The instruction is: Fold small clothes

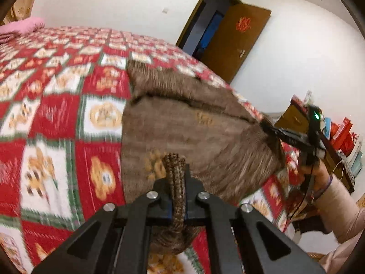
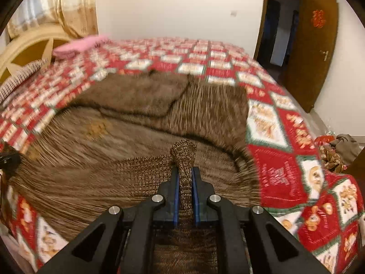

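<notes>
Quilted bed [image 2: 285, 178]; brown sweater [image 2: 127, 137] hem clamped in left gripper [image 1: 177, 182]; right gripper [image 2: 184, 180]

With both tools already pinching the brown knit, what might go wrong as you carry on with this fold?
1. The left tool and right tool each pinch only a narrow bunch of the brown sweater; the knit may slip free.
2. The sleeve lies loosely folded across the body and may shift.
3. The sweater sits near the edge of the patterned bedspread and could slide off.

My left gripper [image 1: 176, 178] has its jaws pinched nearly closed. My right gripper [image 2: 185, 180] is pinched the same way, my bare hand [image 1: 316, 173] wrapped around its handle.
</notes>
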Action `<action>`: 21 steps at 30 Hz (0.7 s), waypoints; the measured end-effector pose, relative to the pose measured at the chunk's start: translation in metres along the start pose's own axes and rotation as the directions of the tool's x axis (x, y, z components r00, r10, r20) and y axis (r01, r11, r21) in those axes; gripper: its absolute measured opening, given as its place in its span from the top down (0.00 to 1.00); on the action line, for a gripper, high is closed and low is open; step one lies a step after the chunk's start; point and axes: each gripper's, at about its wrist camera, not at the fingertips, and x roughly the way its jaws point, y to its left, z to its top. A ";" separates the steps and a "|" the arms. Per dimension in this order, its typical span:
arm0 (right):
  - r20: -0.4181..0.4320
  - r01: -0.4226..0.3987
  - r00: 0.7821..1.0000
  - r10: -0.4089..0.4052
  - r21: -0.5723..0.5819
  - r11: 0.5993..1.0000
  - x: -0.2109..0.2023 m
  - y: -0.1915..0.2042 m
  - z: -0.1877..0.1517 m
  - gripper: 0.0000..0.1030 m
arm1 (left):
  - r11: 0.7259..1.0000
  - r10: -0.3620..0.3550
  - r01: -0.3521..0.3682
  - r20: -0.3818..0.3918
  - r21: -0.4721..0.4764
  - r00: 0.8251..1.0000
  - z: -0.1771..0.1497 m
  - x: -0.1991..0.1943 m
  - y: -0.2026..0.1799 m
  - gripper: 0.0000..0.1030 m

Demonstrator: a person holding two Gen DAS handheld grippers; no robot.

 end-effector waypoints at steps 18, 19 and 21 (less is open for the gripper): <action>0.130 0.123 0.981 -0.146 0.166 0.978 0.016 -0.047 0.078 0.91 | 0.993 0.069 -0.063 0.058 -0.097 0.996 0.143 0.075 0.025 0.95; 0.126 0.127 0.981 -0.150 0.168 0.978 0.023 -0.050 0.084 0.91 | 0.992 0.075 -0.070 0.052 -0.101 0.996 0.152 0.084 0.029 0.95; 0.118 0.142 0.980 -0.162 0.166 0.976 0.039 -0.056 0.097 0.91 | 0.991 0.089 -0.085 0.041 -0.102 0.995 0.166 0.099 0.035 0.95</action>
